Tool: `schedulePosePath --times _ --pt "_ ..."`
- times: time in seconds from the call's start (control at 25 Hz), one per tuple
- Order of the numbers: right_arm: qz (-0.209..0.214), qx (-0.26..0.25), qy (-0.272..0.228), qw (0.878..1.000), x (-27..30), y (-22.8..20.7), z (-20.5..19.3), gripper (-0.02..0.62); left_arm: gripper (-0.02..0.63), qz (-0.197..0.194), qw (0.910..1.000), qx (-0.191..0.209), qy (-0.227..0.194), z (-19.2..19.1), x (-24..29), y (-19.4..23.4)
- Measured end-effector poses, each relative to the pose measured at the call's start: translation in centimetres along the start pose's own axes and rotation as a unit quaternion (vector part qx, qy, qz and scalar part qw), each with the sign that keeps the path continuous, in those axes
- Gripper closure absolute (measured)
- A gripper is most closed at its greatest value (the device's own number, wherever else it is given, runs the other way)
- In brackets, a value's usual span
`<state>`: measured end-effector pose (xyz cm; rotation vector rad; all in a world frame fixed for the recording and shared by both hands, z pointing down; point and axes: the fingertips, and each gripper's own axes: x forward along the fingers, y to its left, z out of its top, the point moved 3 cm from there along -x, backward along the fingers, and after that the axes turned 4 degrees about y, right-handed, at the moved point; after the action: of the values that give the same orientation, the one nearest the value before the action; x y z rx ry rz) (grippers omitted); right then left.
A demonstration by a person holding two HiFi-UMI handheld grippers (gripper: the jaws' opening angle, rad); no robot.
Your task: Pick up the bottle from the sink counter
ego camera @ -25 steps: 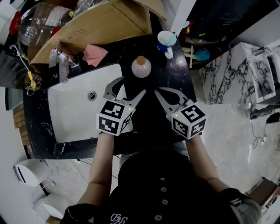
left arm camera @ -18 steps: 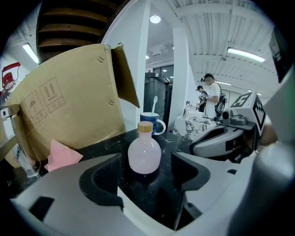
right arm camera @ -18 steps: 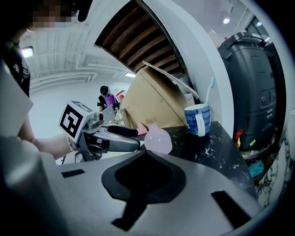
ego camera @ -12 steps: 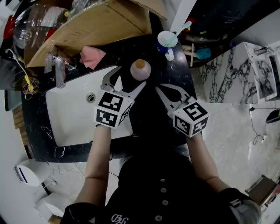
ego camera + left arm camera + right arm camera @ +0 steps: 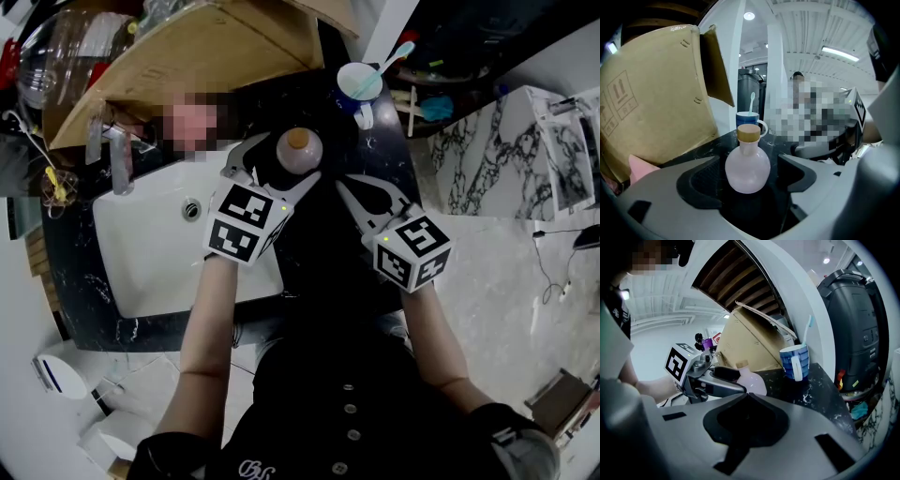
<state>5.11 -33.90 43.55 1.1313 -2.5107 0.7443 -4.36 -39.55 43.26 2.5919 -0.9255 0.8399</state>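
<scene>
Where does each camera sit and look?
Head view: on the head, facing down at the counter; shows forearms, left hand-held gripper, right hand-held gripper.
Left gripper view: on the left one, facing the bottle, untouched between jaws just opening.
Right gripper view: on the right one, over shut jaws toward the mug.
All show the bottle.
</scene>
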Motion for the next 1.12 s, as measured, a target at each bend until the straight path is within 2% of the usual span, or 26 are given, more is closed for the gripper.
schedulePosePath --times 0.56,1.12 --pt "-0.006 0.015 -0.009 1.0 0.4 -0.5 -0.1 0.589 0.225 -0.017 0.9987 0.039 0.027 1.0 3.1 0.1" --pt "-0.002 0.019 -0.01 1.0 0.2 -0.6 0.0 0.589 0.225 -0.031 0.998 0.042 0.035 0.5 4.0 0.2"
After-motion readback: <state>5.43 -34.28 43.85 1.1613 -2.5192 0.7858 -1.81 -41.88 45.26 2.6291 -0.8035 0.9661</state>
